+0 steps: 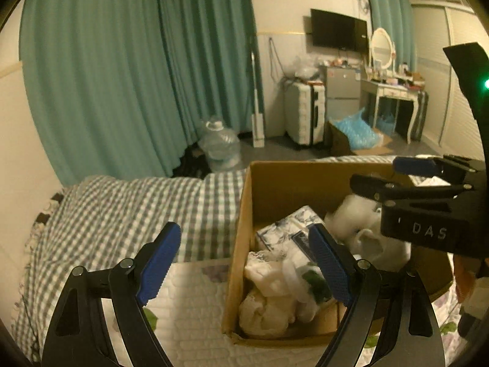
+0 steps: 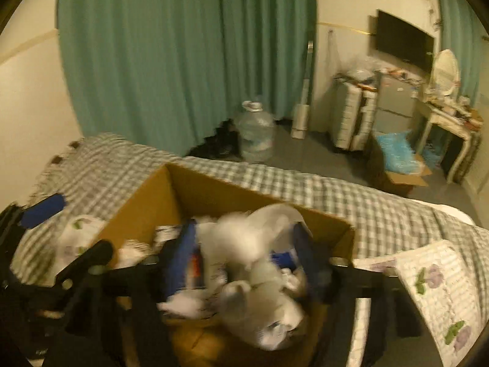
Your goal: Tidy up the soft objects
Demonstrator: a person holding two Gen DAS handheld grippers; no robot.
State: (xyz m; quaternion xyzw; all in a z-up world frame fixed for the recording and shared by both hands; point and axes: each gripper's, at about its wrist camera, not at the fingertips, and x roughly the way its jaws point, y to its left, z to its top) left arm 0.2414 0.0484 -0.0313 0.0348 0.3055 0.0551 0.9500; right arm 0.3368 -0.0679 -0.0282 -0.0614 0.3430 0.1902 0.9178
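Observation:
An open cardboard box [image 1: 244, 214] stands on the bed and holds white soft things: cloth bundles [image 1: 269, 302], a patterned tissue pack [image 1: 290, 232] and a white plush toy [image 1: 360, 229]. My left gripper [image 1: 247, 263] is open and empty, its jaws astride the box's left wall. My right gripper [image 2: 244, 260] hangs over the box [image 2: 214, 189] with its jaws apart around the white plush toy [image 2: 253, 260], which lies among the box's contents; the view is blurred. It also shows in the left wrist view [image 1: 382, 177] at the right, jaws apart.
A grey checked blanket [image 1: 122, 211] covers the bed, with a white flowered quilt [image 2: 434, 293] in front. Teal curtains [image 1: 107, 61] hang behind. On the floor stand a water jug [image 1: 218, 145], a suitcase [image 1: 304, 113] and a box of blue packing [image 1: 357, 134].

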